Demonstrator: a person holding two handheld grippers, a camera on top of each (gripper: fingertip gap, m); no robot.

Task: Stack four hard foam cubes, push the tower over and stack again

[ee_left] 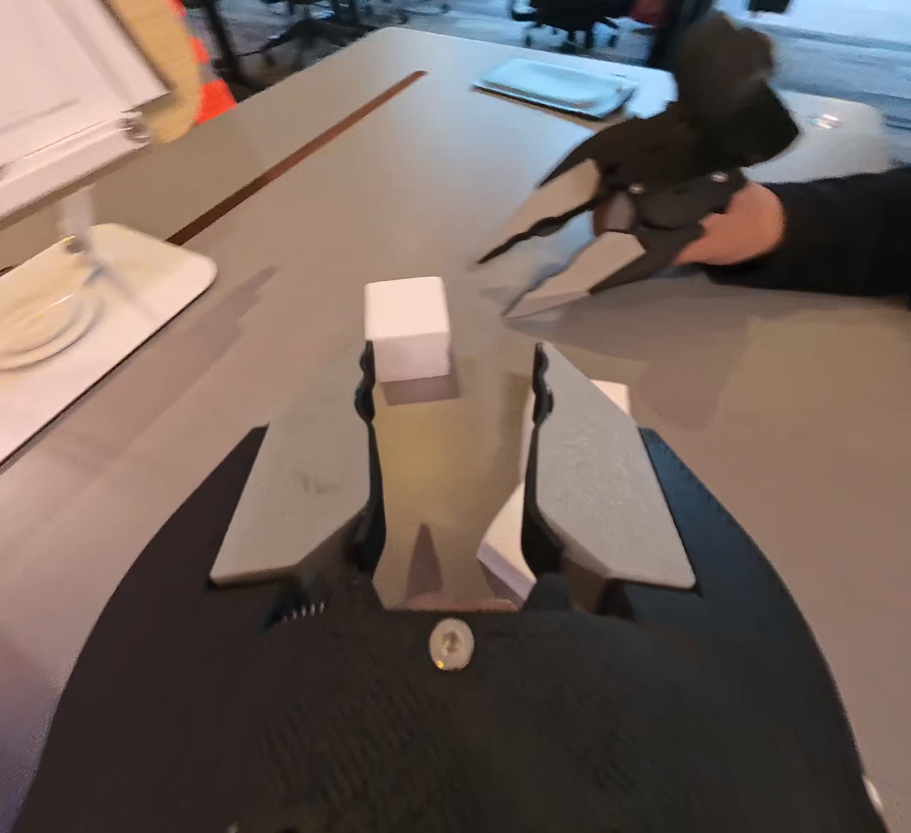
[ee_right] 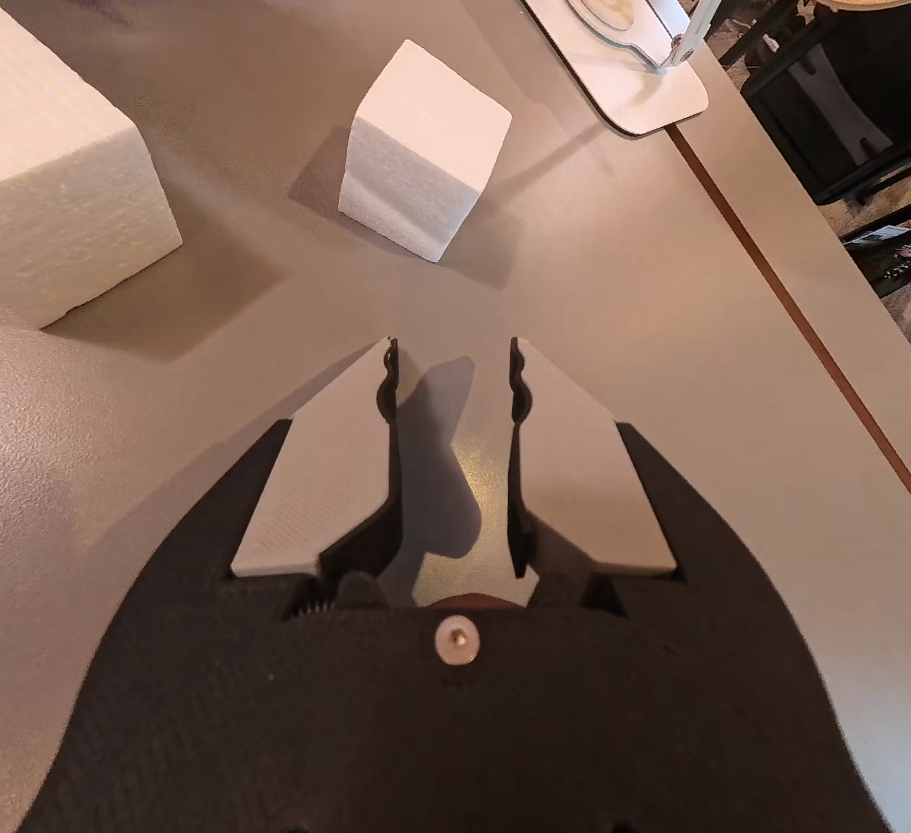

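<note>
In the left wrist view a white foam cube (ee_left: 406,333) sits on the grey table (ee_left: 739,415), just ahead of my open, empty left gripper (ee_left: 452,355) and close to its left fingertip. Another white cube (ee_left: 508,548) lies partly hidden under the left gripper's right finger. My right gripper (ee_left: 493,287), held by a hand, hovers open to the right of the first cube. In the right wrist view my right gripper (ee_right: 452,343) is open and empty. One cube (ee_right: 429,148) stands ahead of it and another (ee_right: 74,178) at the left edge. No cube is stacked on another.
A white stand base (ee_left: 148,276) sits at the table's left; it also shows at the top of the right wrist view (ee_right: 641,84). A flat grey tray (ee_left: 552,87) lies at the far side. A dark seam (ee_left: 296,153) crosses the table. Office chairs stand beyond. About 15 cm separates my left fingertips from my right.
</note>
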